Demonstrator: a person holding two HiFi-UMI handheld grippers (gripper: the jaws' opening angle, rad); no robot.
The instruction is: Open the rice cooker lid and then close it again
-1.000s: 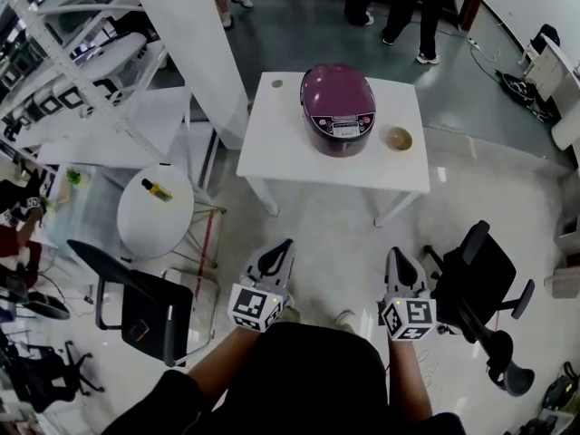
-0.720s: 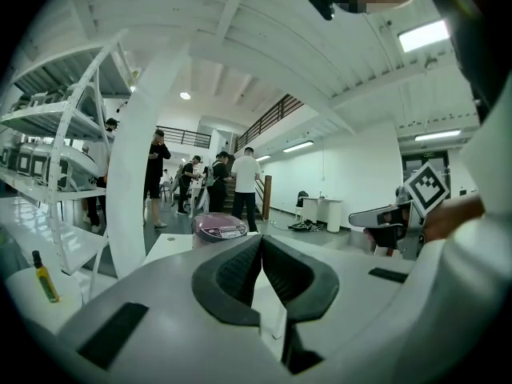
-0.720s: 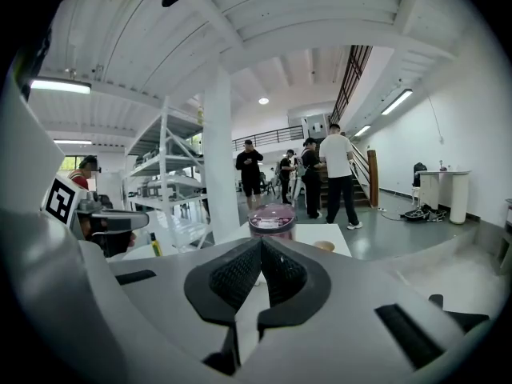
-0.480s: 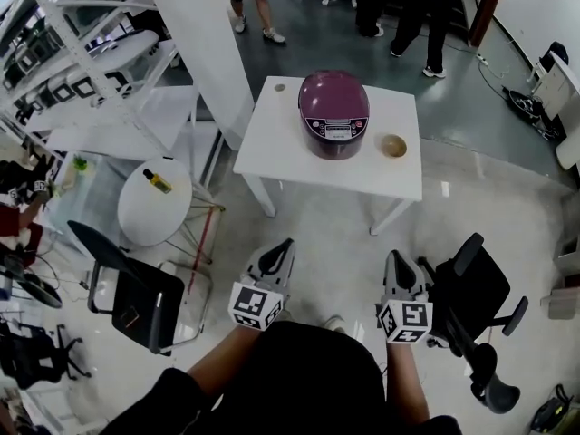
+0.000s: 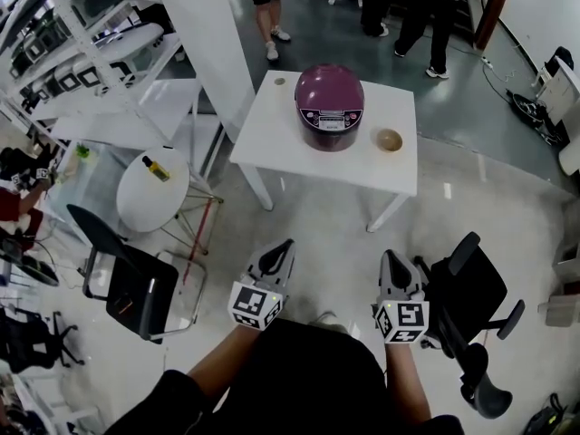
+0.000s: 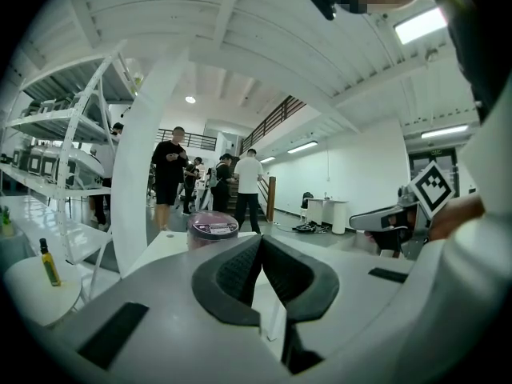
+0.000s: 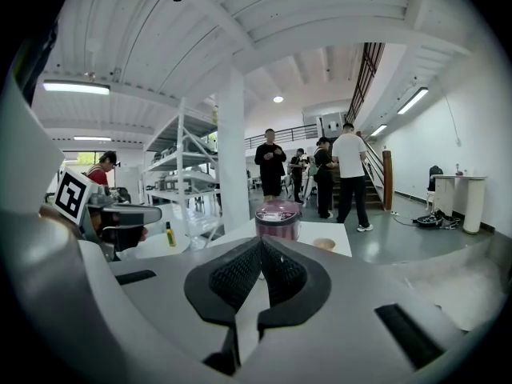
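A purple rice cooker (image 5: pixel 329 105) with its lid down stands on a white table (image 5: pixel 281 143), far ahead of both grippers. It also shows in the left gripper view as the rice cooker (image 6: pixel 213 229) and in the right gripper view as the rice cooker (image 7: pixel 278 219). My left gripper (image 5: pixel 281 250) is held low in front of my body, shut and empty. My right gripper (image 5: pixel 394 261) hangs beside it, also shut with nothing between its jaws. Both point toward the table across bare floor.
A small wooden bowl (image 5: pixel 389 140) sits on the table right of the cooker. A black office chair (image 5: pixel 471 288) stands close to my right gripper, another black chair (image 5: pixel 127 284) at left. A round white side table (image 5: pixel 149 191) holds a bottle (image 5: pixel 155 168). Several people stand beyond the table; white shelving (image 5: pixel 82 53) at left.
The table and cooker have come nearer and shifted slightly left in the head view as I move forward. Both grippers stay shut in the same pose.
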